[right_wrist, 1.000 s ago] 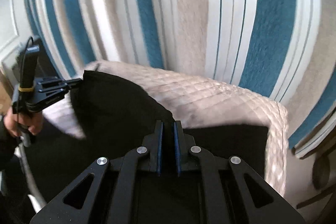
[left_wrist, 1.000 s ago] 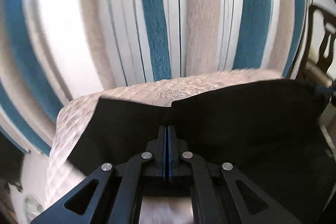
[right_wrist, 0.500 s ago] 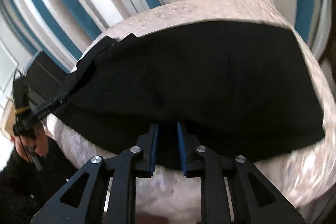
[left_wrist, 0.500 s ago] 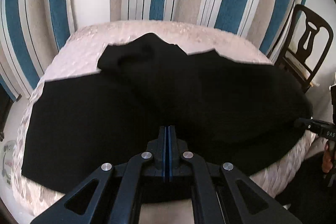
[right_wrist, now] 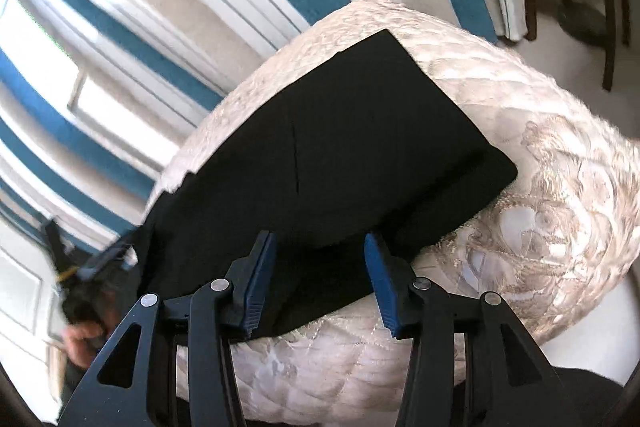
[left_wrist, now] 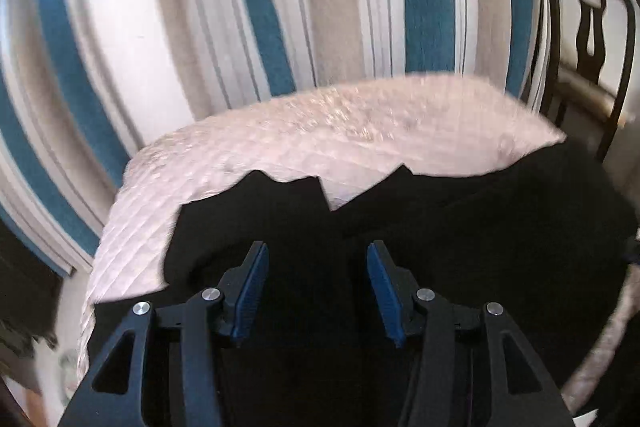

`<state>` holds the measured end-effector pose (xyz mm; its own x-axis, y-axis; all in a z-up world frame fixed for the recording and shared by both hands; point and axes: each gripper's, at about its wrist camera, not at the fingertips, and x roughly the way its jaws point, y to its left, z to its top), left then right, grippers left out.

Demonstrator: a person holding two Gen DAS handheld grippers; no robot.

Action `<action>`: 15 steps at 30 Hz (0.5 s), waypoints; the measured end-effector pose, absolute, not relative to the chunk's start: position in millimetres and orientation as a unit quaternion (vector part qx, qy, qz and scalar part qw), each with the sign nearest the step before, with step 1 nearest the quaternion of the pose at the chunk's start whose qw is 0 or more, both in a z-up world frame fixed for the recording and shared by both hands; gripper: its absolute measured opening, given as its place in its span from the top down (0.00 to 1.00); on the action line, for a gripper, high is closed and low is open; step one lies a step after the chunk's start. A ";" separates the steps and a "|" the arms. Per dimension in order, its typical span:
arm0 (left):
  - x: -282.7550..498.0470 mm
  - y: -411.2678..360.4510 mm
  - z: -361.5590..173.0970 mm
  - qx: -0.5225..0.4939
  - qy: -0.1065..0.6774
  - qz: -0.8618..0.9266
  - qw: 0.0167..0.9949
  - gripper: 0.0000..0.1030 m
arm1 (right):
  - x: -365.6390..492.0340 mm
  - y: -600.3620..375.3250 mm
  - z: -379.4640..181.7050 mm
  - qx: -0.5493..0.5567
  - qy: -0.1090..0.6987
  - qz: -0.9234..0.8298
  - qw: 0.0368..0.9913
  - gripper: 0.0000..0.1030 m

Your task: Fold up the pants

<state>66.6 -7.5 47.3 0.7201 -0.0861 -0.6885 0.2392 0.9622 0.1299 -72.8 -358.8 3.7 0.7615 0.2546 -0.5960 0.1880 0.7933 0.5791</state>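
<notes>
fold just laid, pants (right_wrist: 340,155) flat on bed (right_wrist: 560,227); left gripper (left_wrist: 316,283) and right gripper (right_wrist: 320,267) just opened wide, holding nothing; next, regrip an edge.

pants (right_wrist: 360,147): matt black cloth, smooth | bed cover (right_wrist: 560,207): quilted, satiny cloth | chair (left_wrist: 580,27): dark glossy wood

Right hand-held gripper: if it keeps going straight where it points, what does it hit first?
Most likely the black pants: the open right hand-held gripper points at their near edge, lying on the quilted cover. Depth is unclear.
</notes>
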 end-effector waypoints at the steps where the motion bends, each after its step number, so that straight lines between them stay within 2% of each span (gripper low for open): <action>1: 77.2 -14.8 39.2 0.116 0.373 -0.089 0.916 0.47 | -72.4 -360.0 3.8 0.324 0.342 0.017 0.882 0.54; 4: 97.0 -26.6 19.8 0.150 0.393 -0.070 0.904 0.48 | -73.6 -366.2 4.7 0.331 0.329 0.004 0.885 0.54; 5: 98.6 -26.8 19.3 0.150 0.387 -0.069 0.907 0.56 | -72.0 -368.8 3.3 0.338 0.327 0.004 0.883 0.54; 6: 99.4 -25.0 21.0 0.145 0.381 -0.063 0.911 0.83 | -69.6 -370.5 1.9 0.345 0.326 0.003 0.880 0.54; 7: 99.9 -21.2 22.2 0.140 0.382 -0.050 0.912 0.93 | -68.3 -371.3 1.2 0.349 0.325 0.003 0.879 0.54; 15: 28.0 70.2 63.9 -0.034 0.290 0.028 0.956 0.94 | -69.7 -375.8 -0.5 0.354 0.314 0.003 0.881 0.54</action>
